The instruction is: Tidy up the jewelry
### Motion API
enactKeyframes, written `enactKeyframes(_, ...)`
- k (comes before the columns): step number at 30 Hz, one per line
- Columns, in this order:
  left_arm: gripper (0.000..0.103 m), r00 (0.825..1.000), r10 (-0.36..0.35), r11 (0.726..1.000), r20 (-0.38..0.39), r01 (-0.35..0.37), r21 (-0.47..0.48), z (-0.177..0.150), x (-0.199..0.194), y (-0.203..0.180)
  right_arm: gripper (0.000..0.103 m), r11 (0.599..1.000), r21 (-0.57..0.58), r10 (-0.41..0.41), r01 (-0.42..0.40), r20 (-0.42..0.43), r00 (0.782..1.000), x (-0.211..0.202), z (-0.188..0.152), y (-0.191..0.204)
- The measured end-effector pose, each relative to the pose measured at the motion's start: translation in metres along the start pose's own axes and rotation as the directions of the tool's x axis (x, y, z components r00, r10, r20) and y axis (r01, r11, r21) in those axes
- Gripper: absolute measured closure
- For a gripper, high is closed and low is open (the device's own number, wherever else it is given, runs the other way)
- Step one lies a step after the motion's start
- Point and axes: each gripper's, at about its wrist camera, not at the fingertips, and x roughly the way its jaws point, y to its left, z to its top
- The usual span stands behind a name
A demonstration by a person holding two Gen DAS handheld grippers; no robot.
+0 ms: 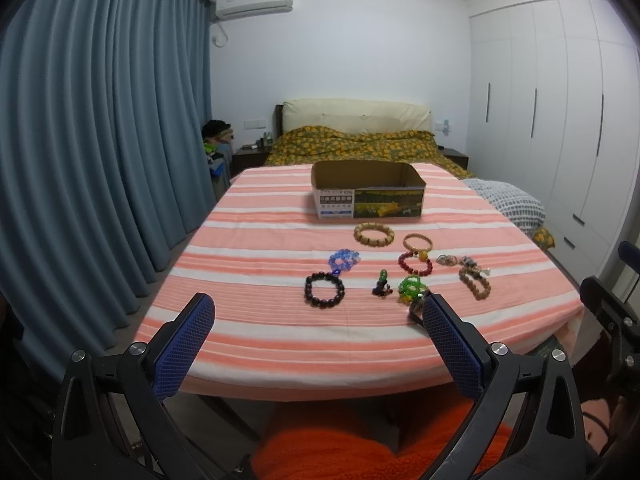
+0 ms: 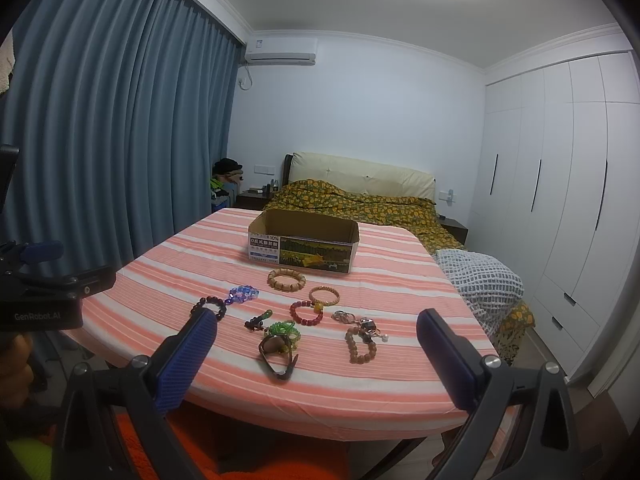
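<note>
Several pieces of jewelry lie on a pink-and-white striped table (image 1: 248, 320): a black bead bracelet (image 1: 324, 289), a blue bead piece (image 1: 343, 260), a chunky tan bracelet (image 1: 374, 234), a thin orange bangle (image 1: 417, 242), a red bead bracelet (image 1: 415, 263), a green bead piece (image 1: 410, 286) and a brown bead bracelet (image 1: 475, 284). An open cardboard box (image 1: 367, 188) stands behind them. Sunglasses (image 2: 276, 354) lie nearest the front. My left gripper (image 1: 318, 314) is open and empty at the front edge. My right gripper (image 2: 316, 332) is open and empty, also short of the jewelry.
A keyring cluster (image 2: 362, 322) lies by the brown bracelet (image 2: 360, 344). Blue curtains (image 1: 100, 140) hang on the left, white wardrobes (image 1: 560, 120) on the right, a bed (image 1: 360, 144) beyond the table. An orange seat (image 1: 340, 440) is below the front edge.
</note>
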Motion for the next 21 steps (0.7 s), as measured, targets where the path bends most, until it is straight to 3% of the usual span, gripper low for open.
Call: enactKeyframes(21,0.0,1.0,-0.001,1.0,0.0,0.001,0.0,-0.0002,0.0,0.0006,0.001,1.0,0.0,0.0,0.0,0.003,1.0,-0.001,-0.0008,0.0001)
